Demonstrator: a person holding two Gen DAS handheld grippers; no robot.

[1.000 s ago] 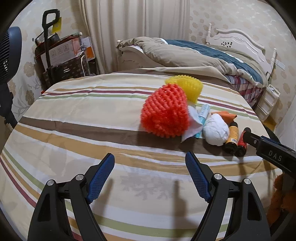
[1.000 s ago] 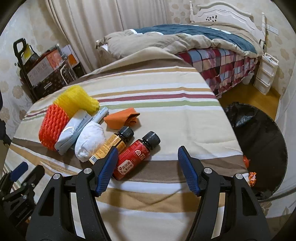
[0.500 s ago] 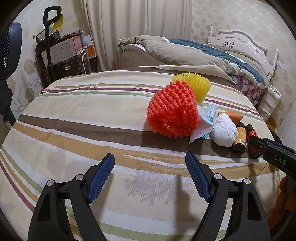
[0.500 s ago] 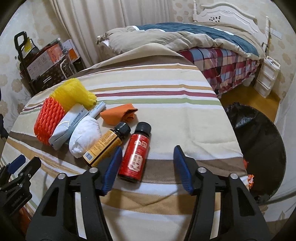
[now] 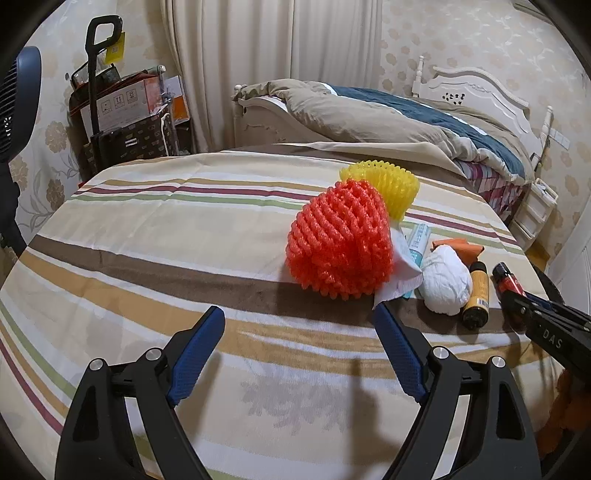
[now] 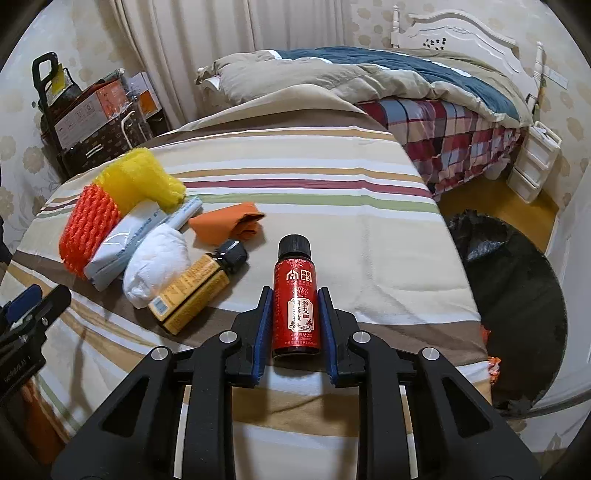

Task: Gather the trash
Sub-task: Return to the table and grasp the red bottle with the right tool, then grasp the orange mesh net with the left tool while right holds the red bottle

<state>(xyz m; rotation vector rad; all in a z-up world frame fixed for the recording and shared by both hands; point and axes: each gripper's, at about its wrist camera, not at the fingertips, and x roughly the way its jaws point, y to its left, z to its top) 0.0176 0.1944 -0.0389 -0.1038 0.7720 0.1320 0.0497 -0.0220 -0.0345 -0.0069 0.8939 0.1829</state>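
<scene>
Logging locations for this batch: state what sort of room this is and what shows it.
Most likely a home bedroom: an unmade bed with a white carved headboard, floor-length curtains, floral wallpaper, and small white drawers at the bedside.

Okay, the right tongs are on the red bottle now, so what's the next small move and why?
Probably lift the red bottle off the striped cloth and swing it right toward the black bin bag. The right tongs are shut on its sides, and the bag sits open just past the cloth's right edge.
</scene>
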